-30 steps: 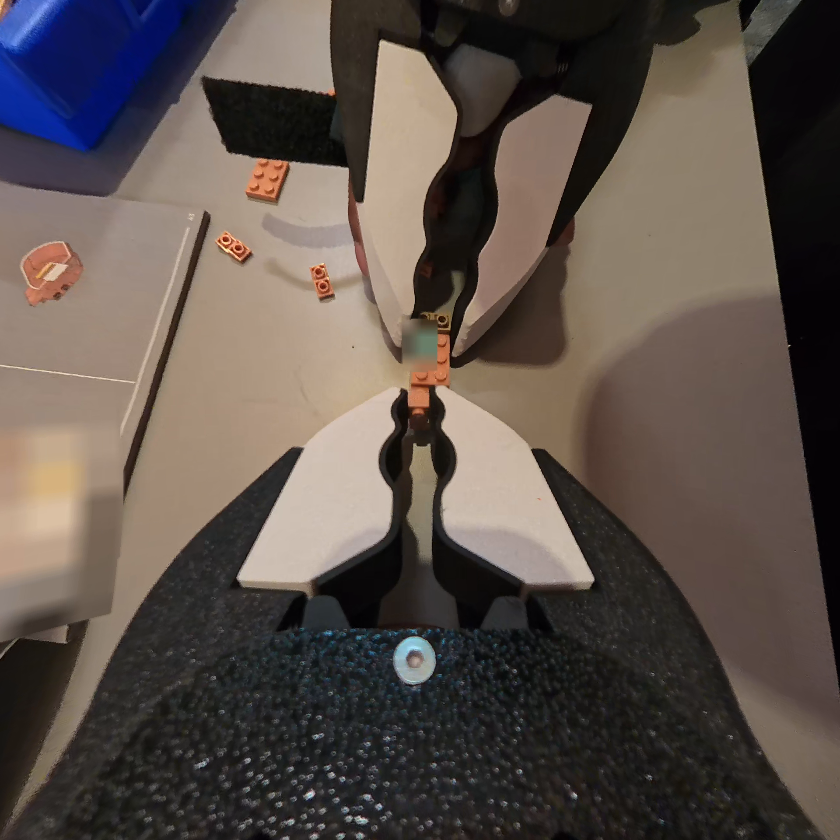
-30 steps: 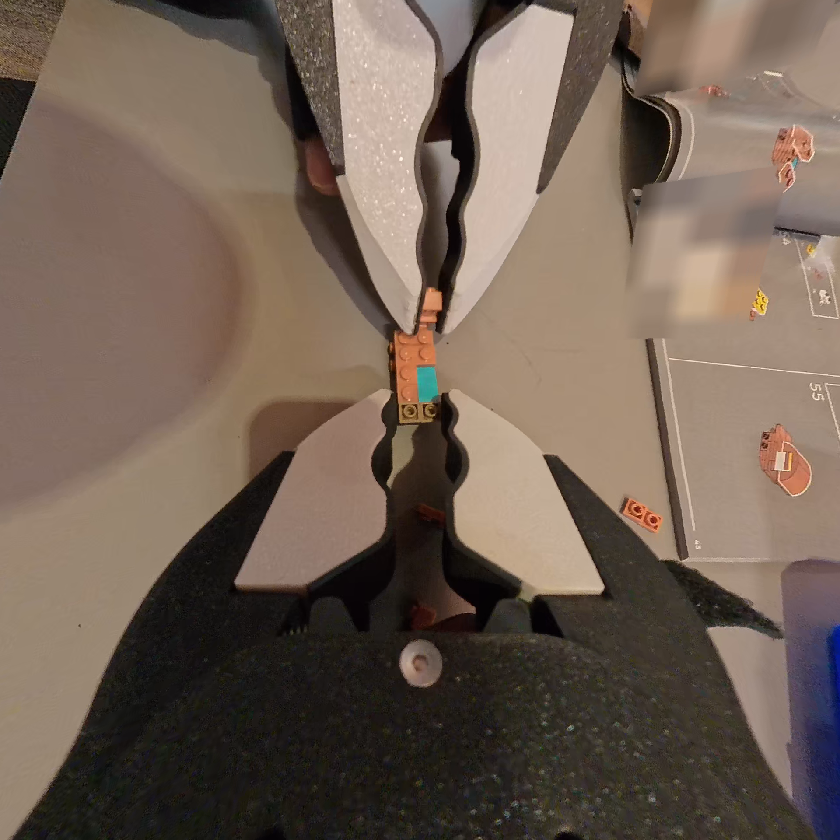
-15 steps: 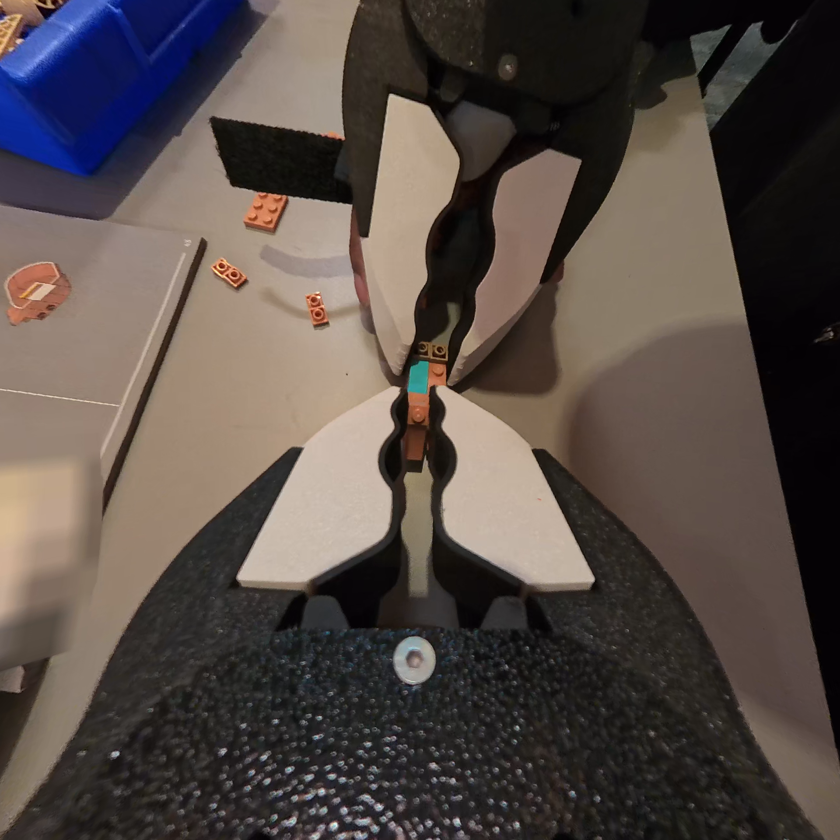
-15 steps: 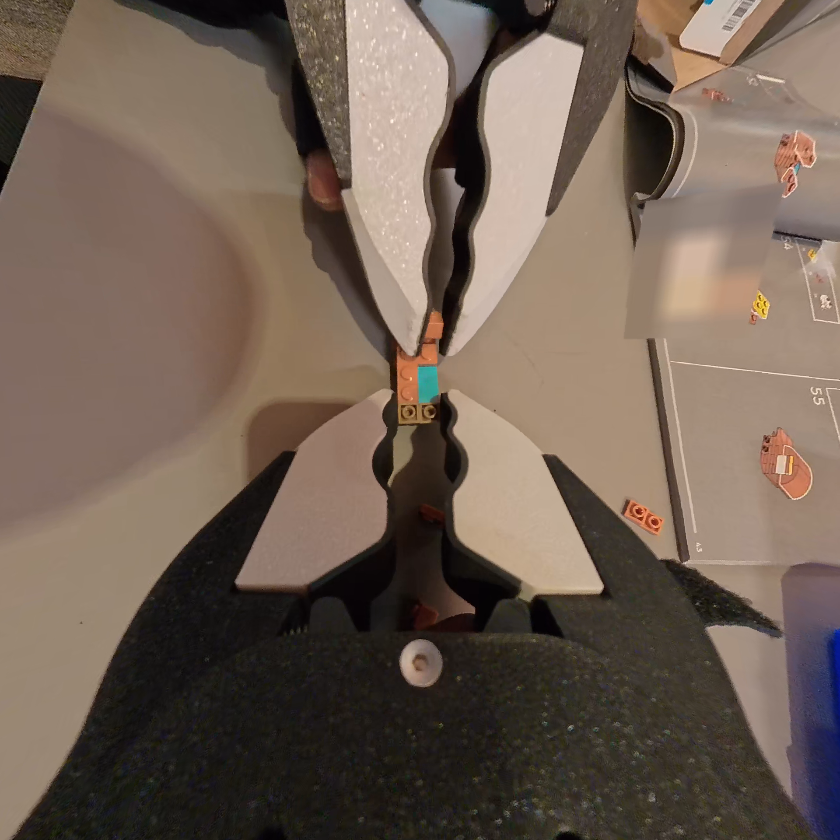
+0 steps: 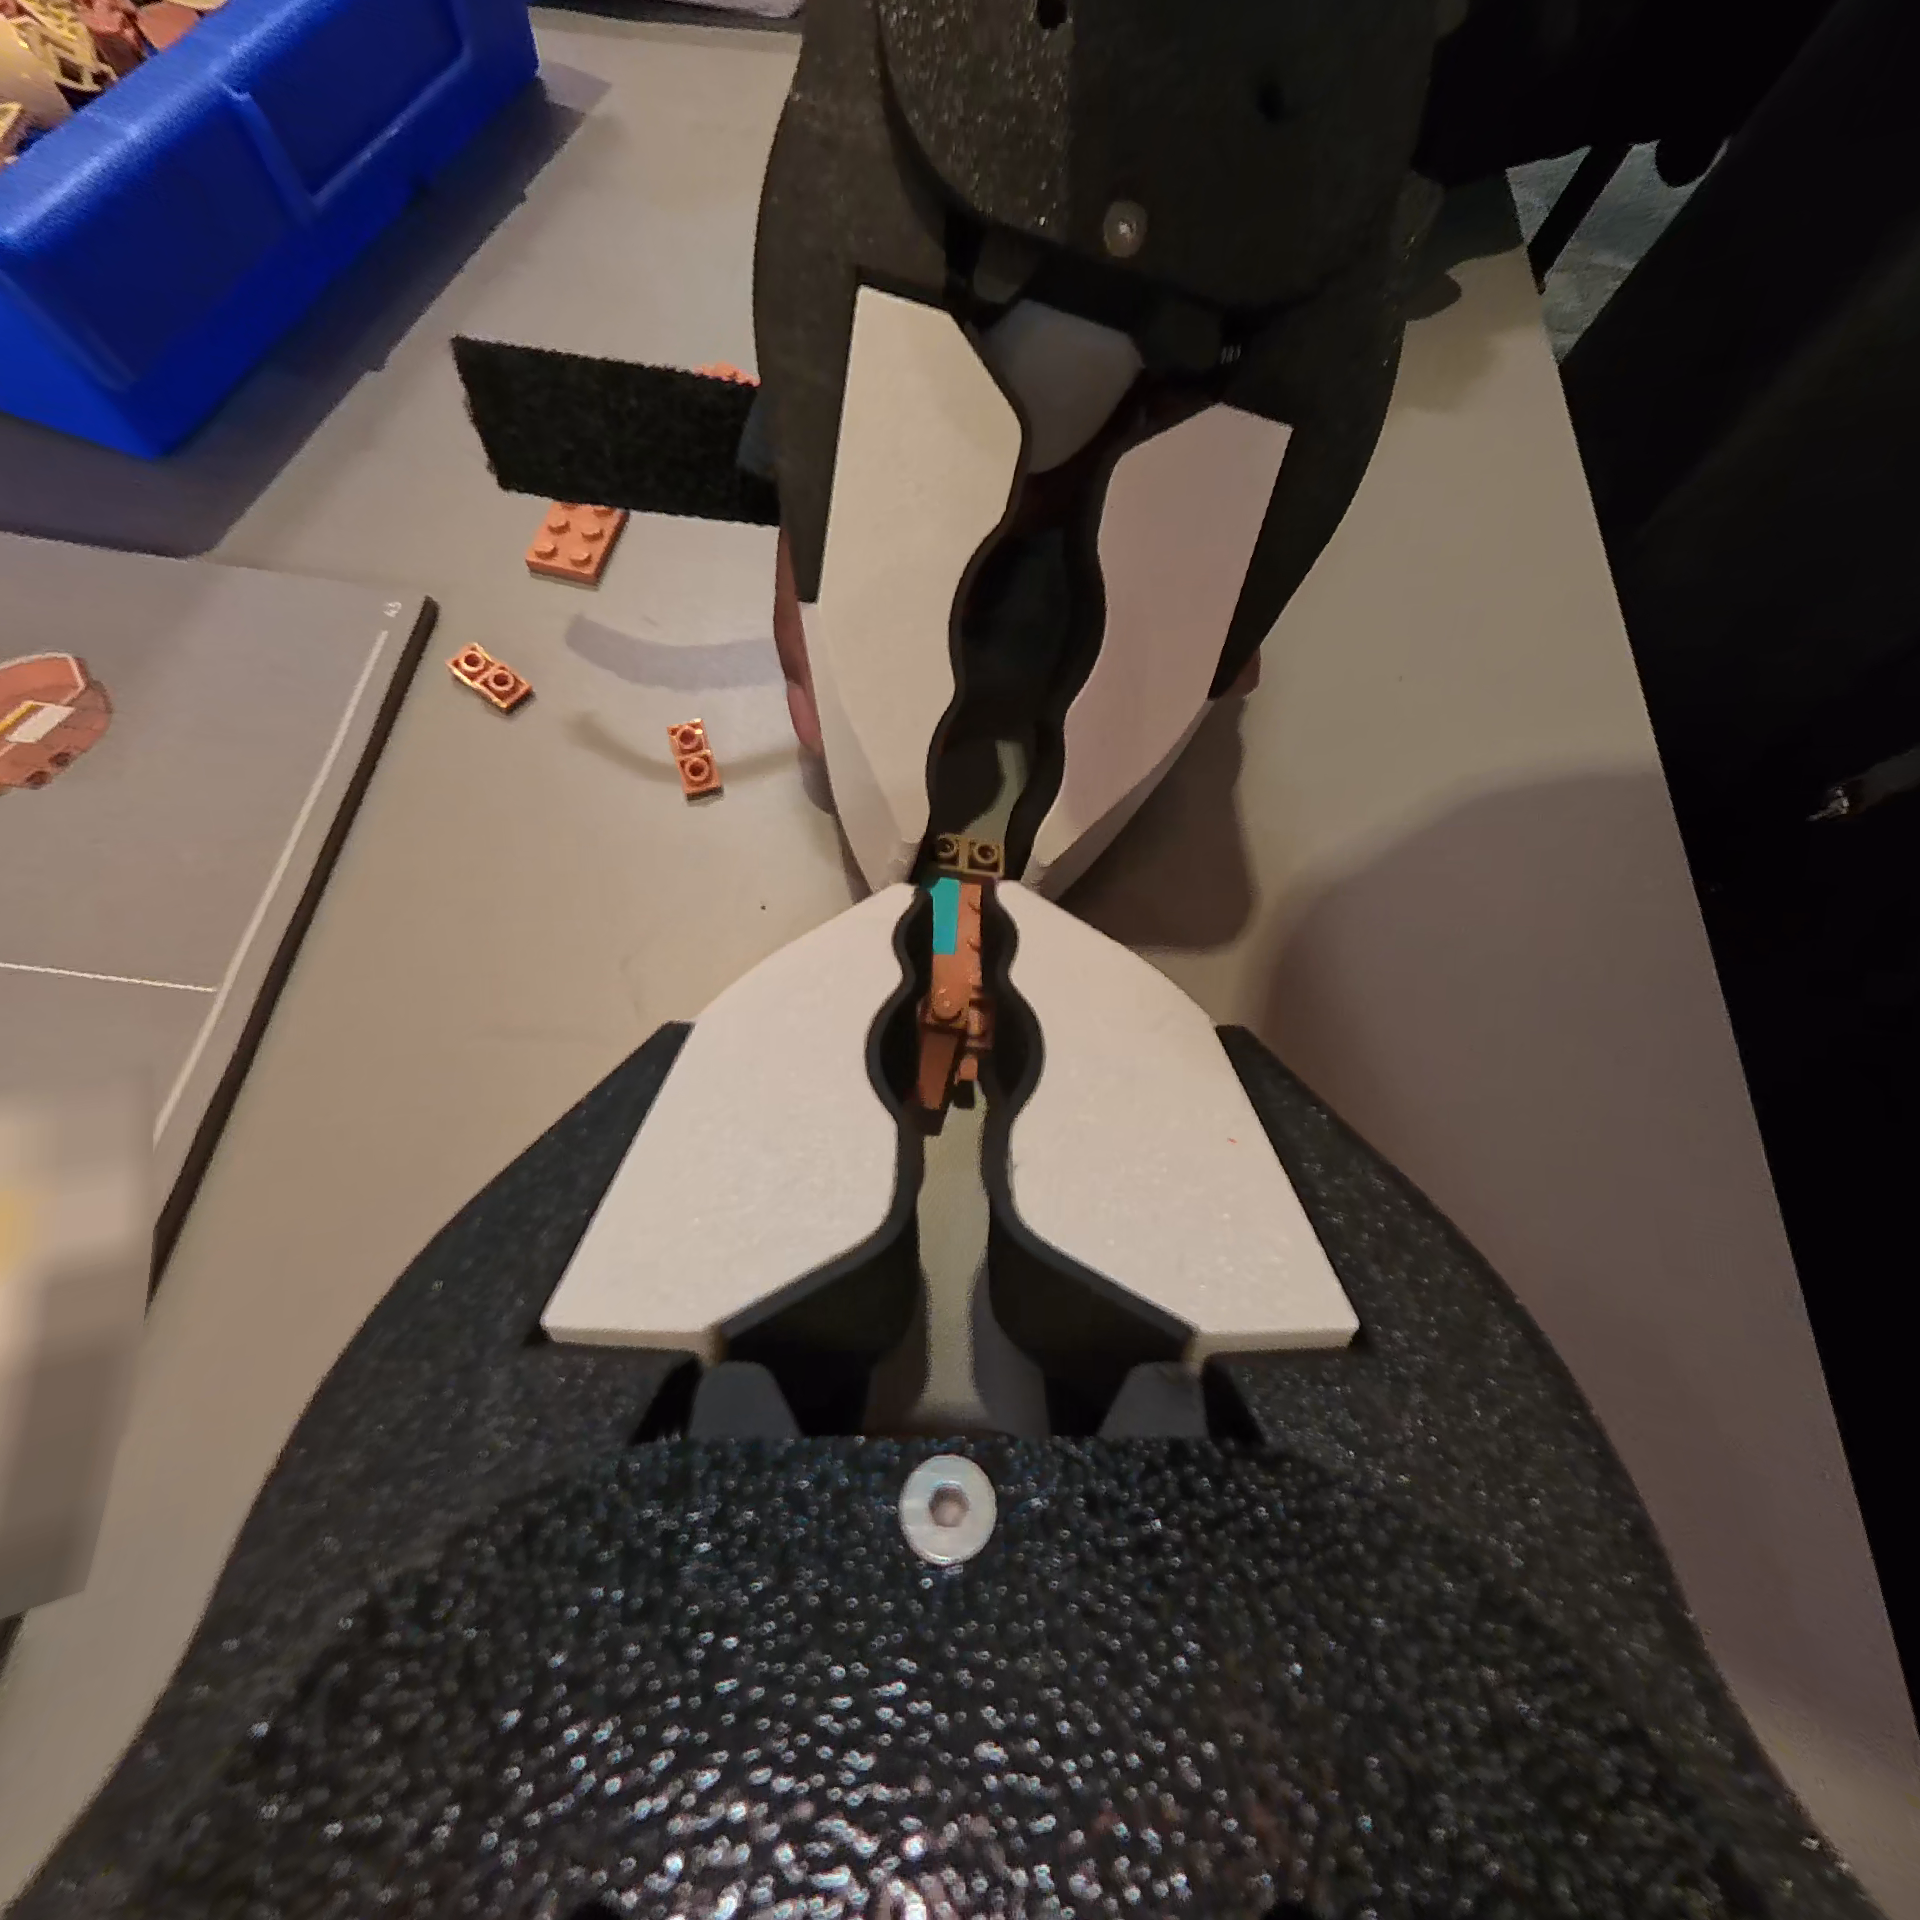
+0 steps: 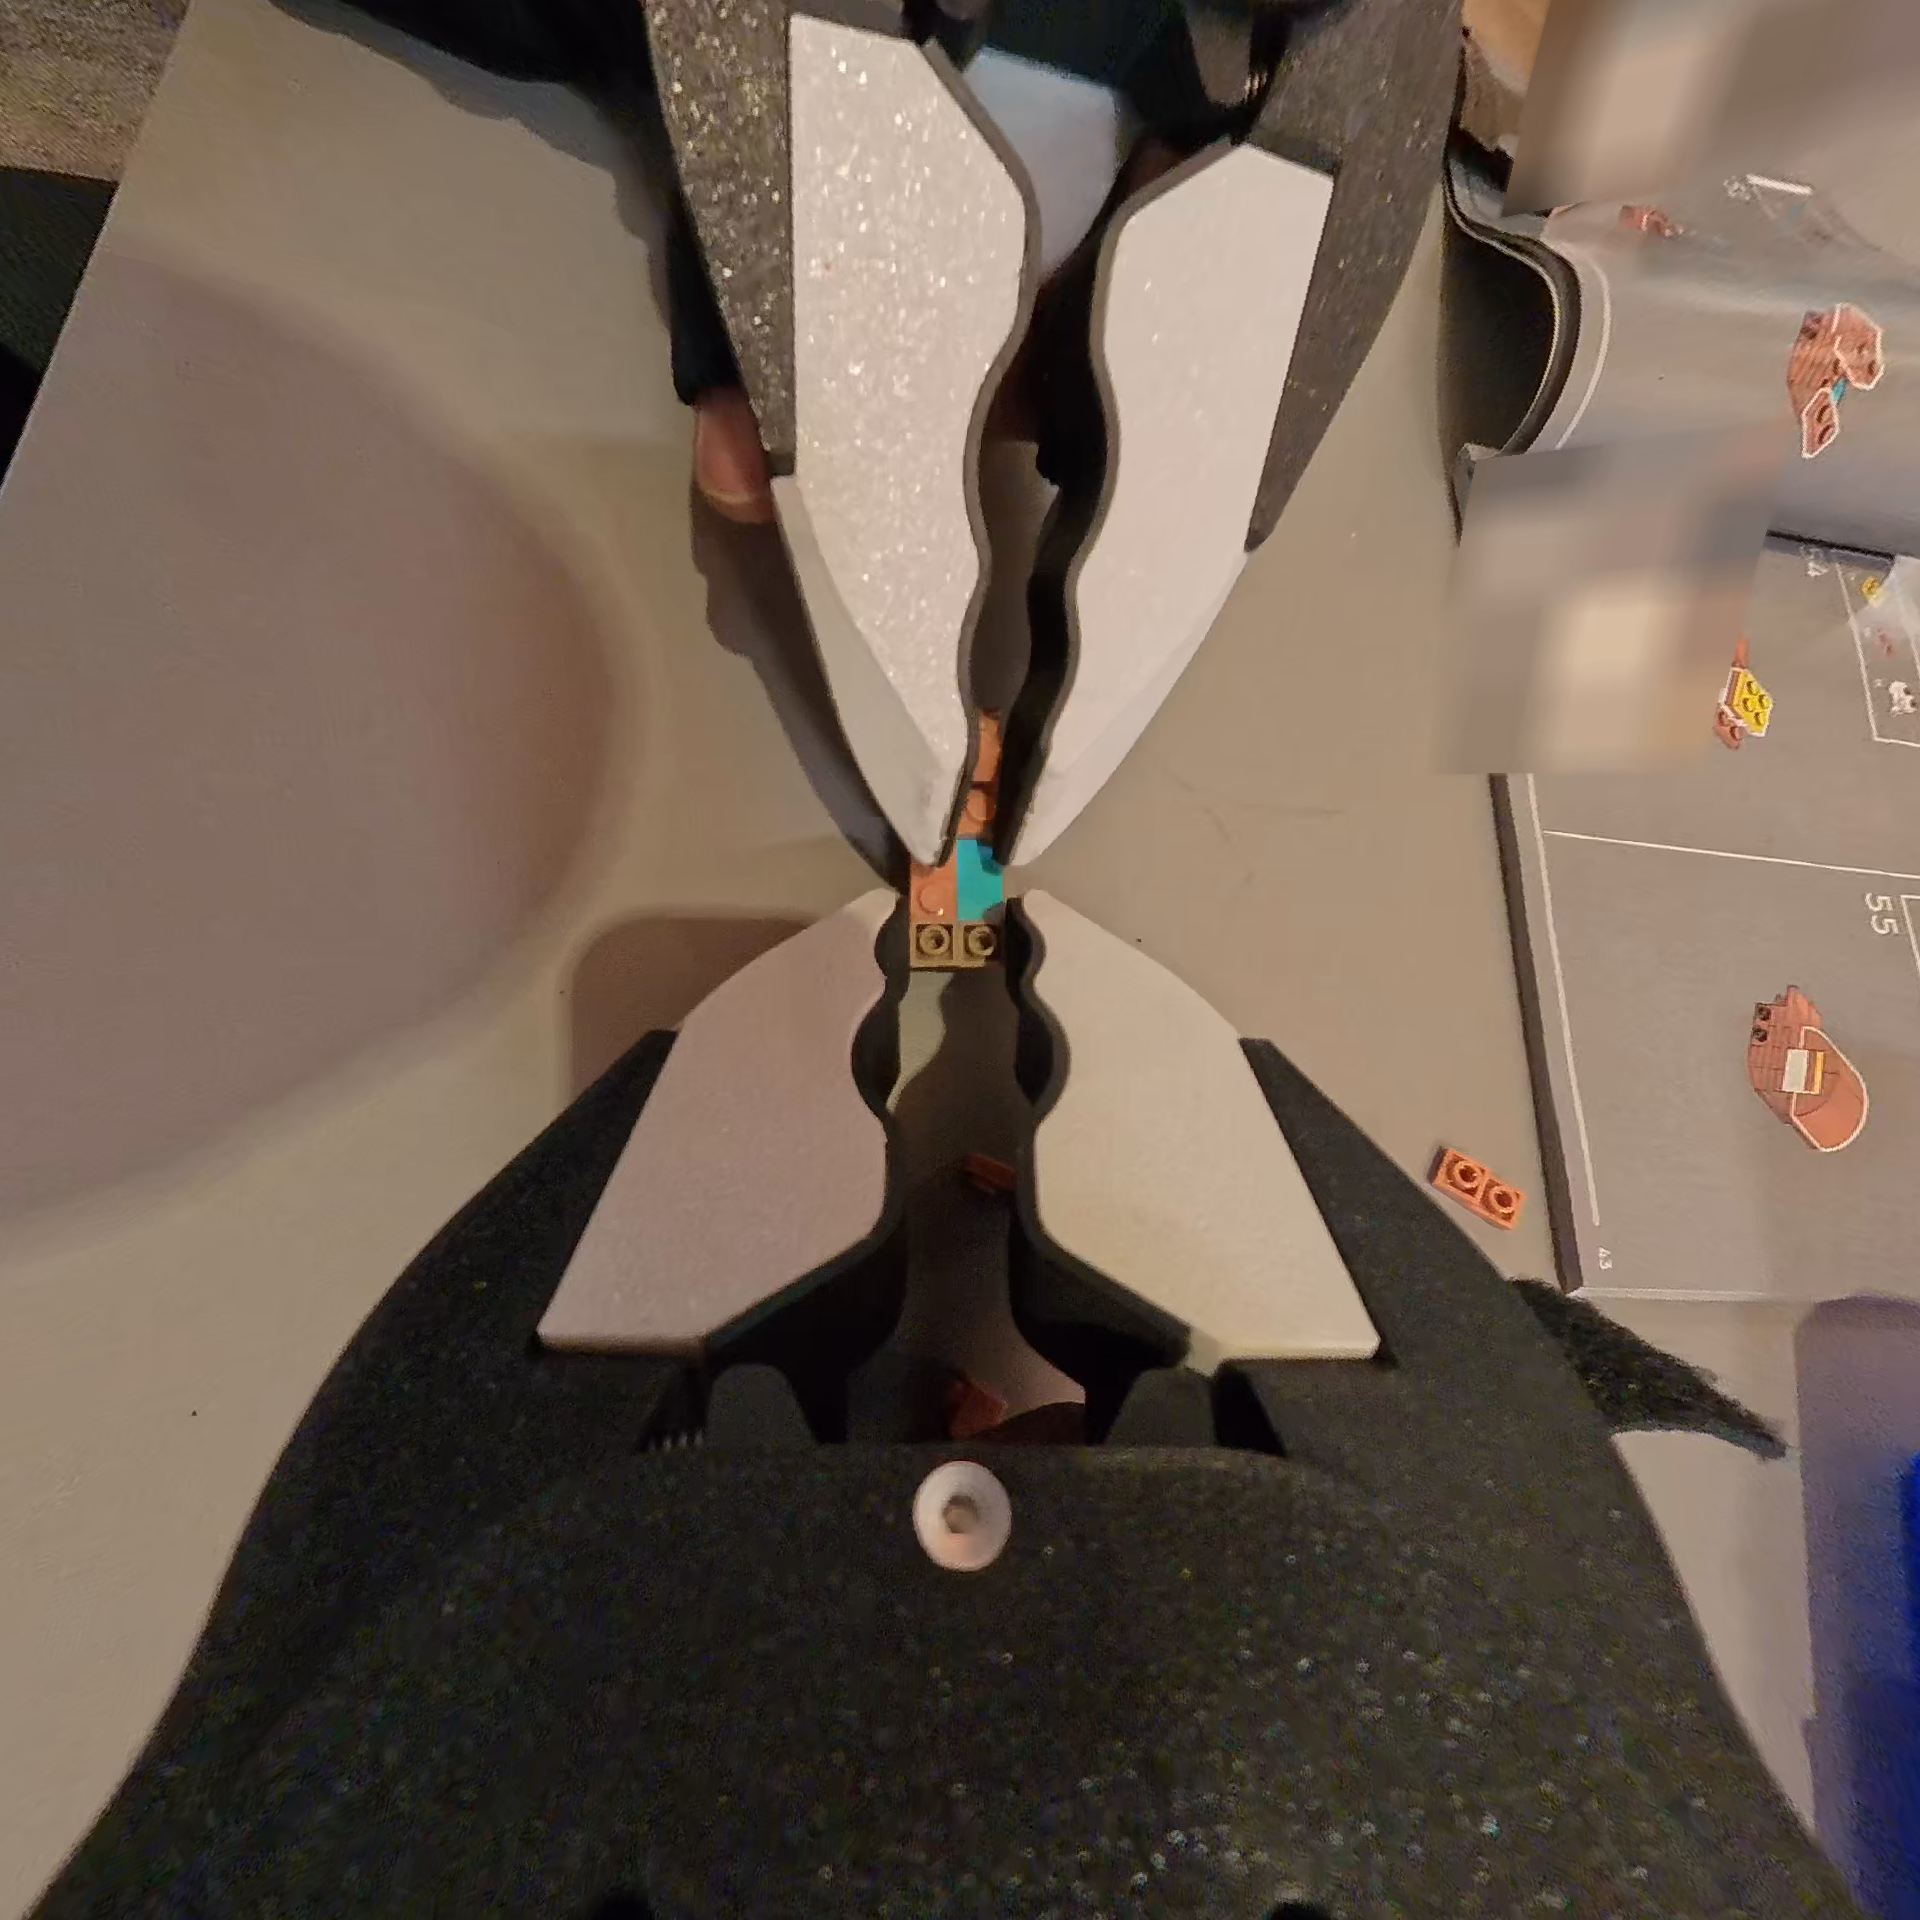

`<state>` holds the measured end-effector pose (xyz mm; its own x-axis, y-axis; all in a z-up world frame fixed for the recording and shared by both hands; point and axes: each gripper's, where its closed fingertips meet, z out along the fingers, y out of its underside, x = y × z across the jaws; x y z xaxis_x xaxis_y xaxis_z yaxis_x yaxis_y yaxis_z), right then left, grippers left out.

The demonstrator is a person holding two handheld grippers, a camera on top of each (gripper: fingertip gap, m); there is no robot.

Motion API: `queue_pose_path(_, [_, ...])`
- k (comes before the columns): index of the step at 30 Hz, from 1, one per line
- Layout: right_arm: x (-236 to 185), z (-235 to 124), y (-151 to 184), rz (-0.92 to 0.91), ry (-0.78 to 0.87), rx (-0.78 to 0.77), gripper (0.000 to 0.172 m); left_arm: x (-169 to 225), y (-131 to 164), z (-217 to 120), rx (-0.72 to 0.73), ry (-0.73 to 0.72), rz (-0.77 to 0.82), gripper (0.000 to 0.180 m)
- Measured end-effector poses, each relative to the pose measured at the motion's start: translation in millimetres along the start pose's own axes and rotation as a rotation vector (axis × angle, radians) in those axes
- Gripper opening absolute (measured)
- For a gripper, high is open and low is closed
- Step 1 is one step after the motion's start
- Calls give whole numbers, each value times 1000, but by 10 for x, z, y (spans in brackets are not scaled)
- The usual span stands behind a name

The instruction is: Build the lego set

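between both grippers [image 5: 956, 904] [image 6: 958, 914]: one brick assembly [image 6: 956, 904].

Brick assembly [image 5: 961, 971] orange-brown, teal tile, tan end; bin [image 5: 208, 197] blue; loose plates [image 5: 488, 677] apparently orange.

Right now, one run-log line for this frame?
left gripper: shut on brick assembly | right gripper: shut on its tan end | loose plates: table

Two wrist cams, each looking forward and steeply down along its own fingers, facing each other nose to nose. Really close in over the grey table [image 5: 1299, 1039]. Shared in both: the small brick assembly [image 5: 958, 956] [image 6: 956, 914] and the booklet [image 5: 187, 790] [image 6: 1704, 1039].
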<state>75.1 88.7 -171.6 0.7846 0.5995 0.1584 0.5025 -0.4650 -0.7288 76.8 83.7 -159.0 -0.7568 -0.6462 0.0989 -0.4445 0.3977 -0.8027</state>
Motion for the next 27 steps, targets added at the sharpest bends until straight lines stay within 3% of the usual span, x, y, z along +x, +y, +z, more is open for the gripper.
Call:
queue_pose_path(10, [0, -1, 0, 1, -1, 1, 17, -1, -65, -6, 37, -32, 53, 13])
queue_pose_path(16, [-2, -3, 0, 3, -3, 2, 17, -1, 7, -226, 2, -7, 83, 22])
queue_pose_path(19, [-1, -2, 0, 3, -4, 2, 17, -99, 148, -278, -78, -63, 104, 20])
queue_pose_path(27, [0, -1, -1, 0, 0, 2, 17, -84, 94, -204, -61, -69, 127, 3])
